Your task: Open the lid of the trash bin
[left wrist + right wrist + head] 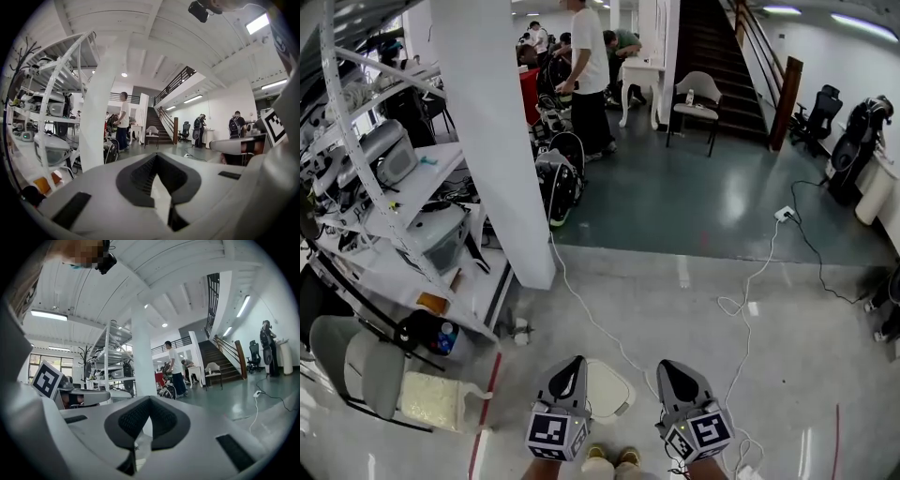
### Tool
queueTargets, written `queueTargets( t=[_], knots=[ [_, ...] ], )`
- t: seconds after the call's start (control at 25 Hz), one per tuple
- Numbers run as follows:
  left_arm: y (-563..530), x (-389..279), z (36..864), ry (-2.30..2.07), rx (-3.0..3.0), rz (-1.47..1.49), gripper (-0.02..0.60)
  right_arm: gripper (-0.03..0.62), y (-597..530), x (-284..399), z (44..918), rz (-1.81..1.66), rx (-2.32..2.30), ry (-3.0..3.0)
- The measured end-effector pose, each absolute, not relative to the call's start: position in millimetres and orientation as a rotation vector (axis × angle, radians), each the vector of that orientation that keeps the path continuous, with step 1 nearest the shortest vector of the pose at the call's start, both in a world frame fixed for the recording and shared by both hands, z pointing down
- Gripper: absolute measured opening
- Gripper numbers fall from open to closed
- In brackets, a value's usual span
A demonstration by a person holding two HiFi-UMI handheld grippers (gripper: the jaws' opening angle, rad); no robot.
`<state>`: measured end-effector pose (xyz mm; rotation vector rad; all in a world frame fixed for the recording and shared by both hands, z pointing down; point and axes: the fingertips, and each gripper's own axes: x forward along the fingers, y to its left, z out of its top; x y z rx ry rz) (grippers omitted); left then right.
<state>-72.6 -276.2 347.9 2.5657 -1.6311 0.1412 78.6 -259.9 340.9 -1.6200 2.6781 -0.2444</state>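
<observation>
- Glossy grey floor (722, 300) across most of the head view, darker toward the far end.
- White pillar (492, 131) upright at left of centre, from the floor out of the top of the picture.
- Cluttered white shelving rack (384, 178) left of the pillar, loaded with equipment.
- Dark staircase (717, 56) at the far end, a light chair (698, 98) near its foot.
- Person in a white shirt (589, 66) standing beyond the pillar, others behind.
- Trash bin (607, 389) on the floor at the bottom of the head view, between the two grippers and just ahead of the shoes (611, 457); white lid down, flat on top.
- Left gripper (575, 362) just left of the bin, above it, not touching the lid; dark pads (140, 176) pressed together at the tips, nothing held between them.
- Right gripper (668, 367) just right of the bin, level with the left one; pads (126, 420) likewise closed tip to tip, empty.
- Both gripper views aimed out across the room toward the pillar and stairs.
- Thin white cable (591, 319) along the floor from the pillar's base toward the bin.
</observation>
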Motion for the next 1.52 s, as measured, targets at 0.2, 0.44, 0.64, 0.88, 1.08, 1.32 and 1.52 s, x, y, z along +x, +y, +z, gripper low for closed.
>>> queueTargets(
  t=[0.2,0.44,0.64,0.88,1.08,1.32,1.52],
  knots=[
    [-287,-71,381,-1.608,2.534,0.169,-0.009,0.008,-271,81,374,-0.294,-1.660,2.675],
    [-290,-75,431,-1.565,2.467,0.247,-0.009,0.008,-275,78,427,-0.393,-1.693,2.658],
    [-293,-81,481,-1.594,2.470,0.226,-0.009,0.008,-268,73,475,-0.457,-1.709,2.655],
    [-293,-80,517,-1.559,2.446,0.253,-0.009,0.008,-260,69,515,-0.543,-1.729,2.664],
    [-299,-80,518,-1.556,2.466,0.231,-0.009,0.008,-261,70,519,-0.547,-1.738,2.657],
    [-308,-78,524,-1.555,2.475,0.217,-0.009,0.008,-261,69,527,-0.560,-1.739,2.663],
    [-319,-75,535,-1.538,2.488,0.231,-0.009,0.008,-257,68,542,-0.598,-1.744,2.669]
  ],
)
